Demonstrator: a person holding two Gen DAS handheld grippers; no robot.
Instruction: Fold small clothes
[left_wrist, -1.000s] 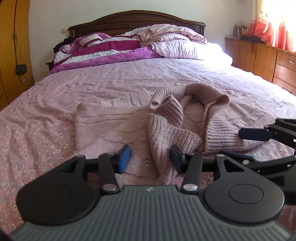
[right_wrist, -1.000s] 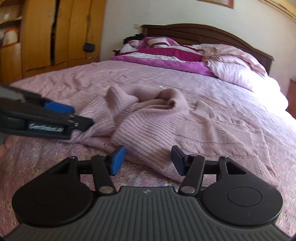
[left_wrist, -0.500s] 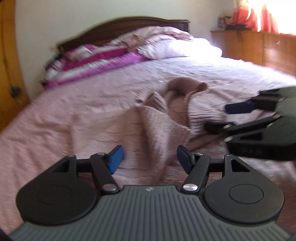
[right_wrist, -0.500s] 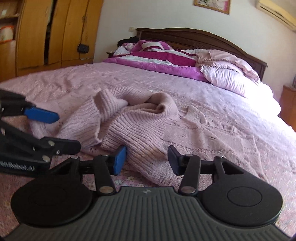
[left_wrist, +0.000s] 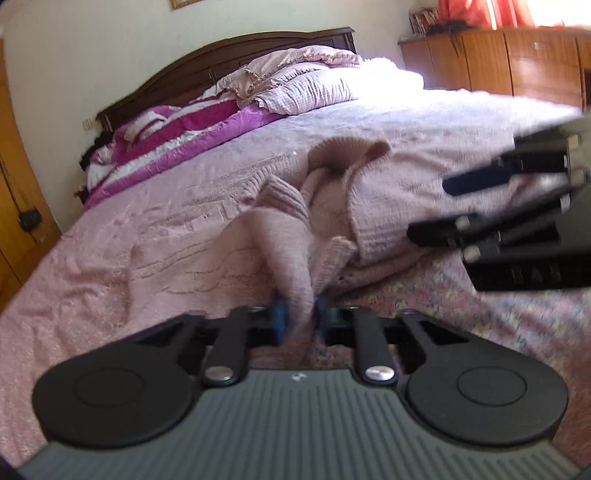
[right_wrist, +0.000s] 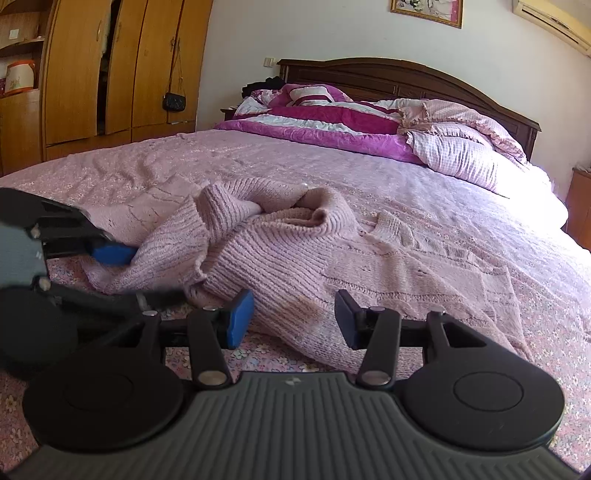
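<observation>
A pale pink knitted sweater (right_wrist: 288, 254) lies crumpled on the bed, its collar bunched up in the middle; it also shows in the left wrist view (left_wrist: 295, 236). My left gripper (left_wrist: 299, 319) is shut on a fold of the sweater's near edge, which rises from between its fingers. My right gripper (right_wrist: 293, 319) is open, its fingers either side of the sweater's near hem, not pinching it. The right gripper shows at the right of the left wrist view (left_wrist: 476, 206), and the left gripper at the left of the right wrist view (right_wrist: 110, 254).
The pink floral bedspread (right_wrist: 406, 192) covers a large bed. A magenta quilt (right_wrist: 332, 125) and pillows (right_wrist: 454, 151) lie by the dark headboard (right_wrist: 388, 77). Wooden wardrobes (right_wrist: 92, 74) stand on the left, a wooden dresser (left_wrist: 517, 59) on the right.
My left gripper has closed on the sweater's near fold and the view has tilted and shifted. My right gripper stays open, with the hem now further between its fingers.
</observation>
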